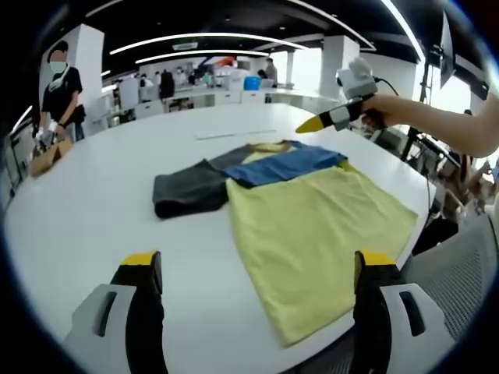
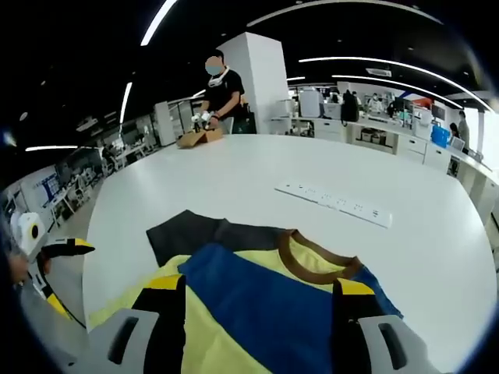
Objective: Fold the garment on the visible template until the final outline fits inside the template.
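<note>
Risk: yellow cotton T-shirt with blue chest band, dark grey sleeve and brown collar (image 1: pixel 312 218) hangs close to round white table (image 1: pixel 117 195) edge — careless pull drags hem off.

My left claw (image 1: pixel 257 273): jaws wide apart, empty, shirt ahead between them.

My right claw (image 2: pixel 257 300): apart, hovering over collar — contact unclear.

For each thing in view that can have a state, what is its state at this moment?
T-shirt: lying flat on the white table, one dark sleeve spread out, blue band folded across the chest.
Left gripper: open, holding nothing, hovering near the hem.
Right gripper: open, empty, above the collar.
Power strip: lying flat, nothing plugged in.
</note>
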